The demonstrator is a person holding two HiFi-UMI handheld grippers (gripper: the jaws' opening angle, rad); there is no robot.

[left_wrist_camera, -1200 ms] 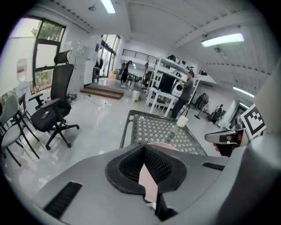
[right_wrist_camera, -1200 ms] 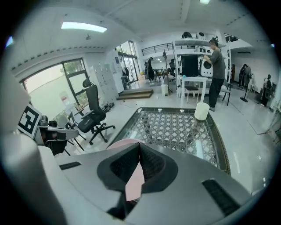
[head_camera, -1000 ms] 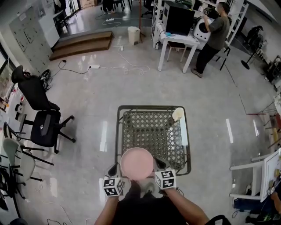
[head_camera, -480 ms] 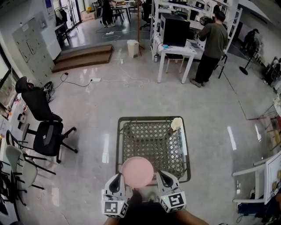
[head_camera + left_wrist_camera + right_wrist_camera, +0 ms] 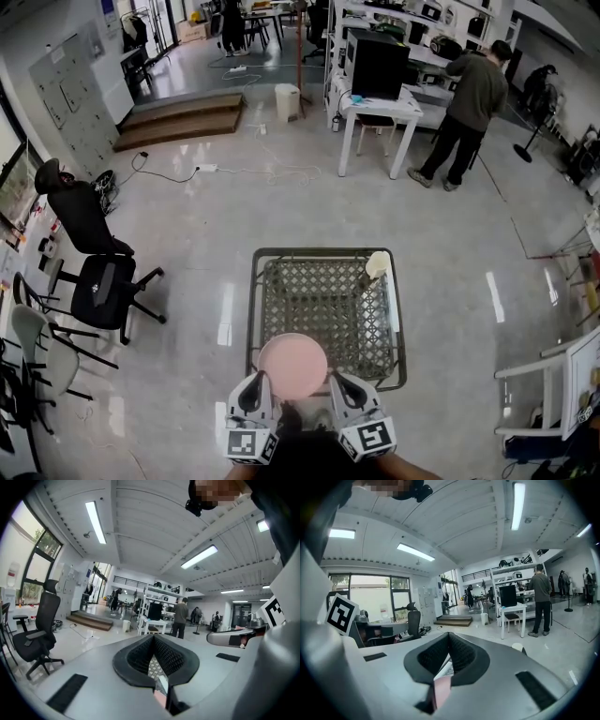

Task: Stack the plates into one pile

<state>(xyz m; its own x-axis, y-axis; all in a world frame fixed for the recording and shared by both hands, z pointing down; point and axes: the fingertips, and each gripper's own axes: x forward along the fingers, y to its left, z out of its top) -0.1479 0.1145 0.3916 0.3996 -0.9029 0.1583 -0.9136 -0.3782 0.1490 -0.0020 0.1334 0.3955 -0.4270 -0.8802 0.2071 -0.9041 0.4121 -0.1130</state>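
A round pink plate (image 5: 292, 366) is held level over the near edge of a wire-mesh table (image 5: 323, 253). My left gripper (image 5: 262, 382) is shut on the plate's near left rim. The right gripper (image 5: 332, 381) is shut on its near right rim. In the left gripper view, a pink sliver of the plate (image 5: 161, 698) shows between the closed black pads of the left gripper (image 5: 154, 644). The right gripper view shows the same pink edge (image 5: 441, 691) pinched in the right gripper (image 5: 449, 641). No other plate is in sight.
A pale cup-shaped thing (image 5: 377, 265) stands at the mesh table's far right corner, with a white strip (image 5: 394, 292) along its right side. Office chairs (image 5: 98, 281) stand to the left. A white desk (image 5: 380, 94) and a standing person (image 5: 469, 98) are far back.
The plate and both grippers have drawn a little nearer to me, and the grippers' marker cubes now sit lower in the head view. The person at the back has stepped to the right.
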